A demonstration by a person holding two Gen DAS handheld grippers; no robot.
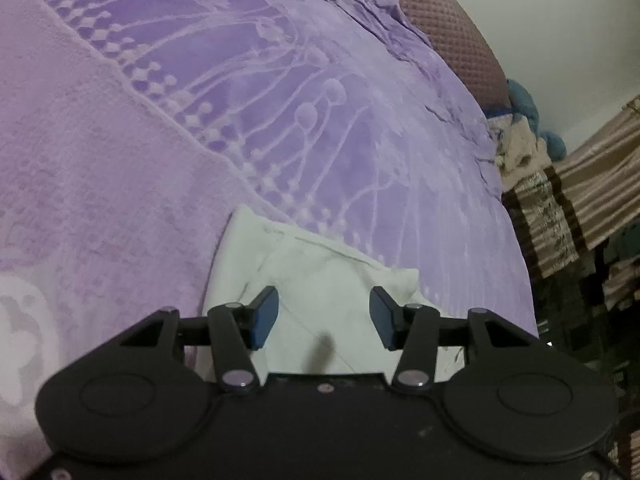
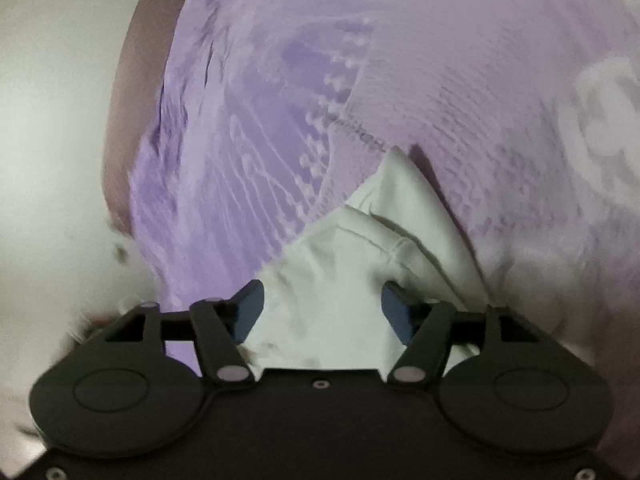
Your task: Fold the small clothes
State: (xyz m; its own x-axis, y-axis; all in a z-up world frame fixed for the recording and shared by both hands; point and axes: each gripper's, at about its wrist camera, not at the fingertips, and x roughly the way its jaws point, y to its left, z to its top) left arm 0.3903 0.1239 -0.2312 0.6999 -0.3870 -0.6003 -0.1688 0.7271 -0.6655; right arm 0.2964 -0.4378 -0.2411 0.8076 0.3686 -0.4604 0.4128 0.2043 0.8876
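Note:
A small white garment (image 1: 320, 280) lies on a purple patterned bedspread (image 1: 240, 100). In the left wrist view my left gripper (image 1: 324, 318) is open, its blue pads spread over the garment's near part, with nothing between them. In the right wrist view the same white garment (image 2: 340, 280) lies partly folded, with a seam and a raised corner. My right gripper (image 2: 322, 310) is open above it, blue pads on either side of the cloth; the view is blurred by motion.
The bedspread (image 2: 280, 100) covers a bed with a brownish mattress edge (image 1: 452, 28). Past the bed's right edge in the left wrist view are striped fabric (image 1: 592, 184), a blue object (image 1: 528, 108) and dark clutter. A white wall (image 2: 52, 120) lies left in the right wrist view.

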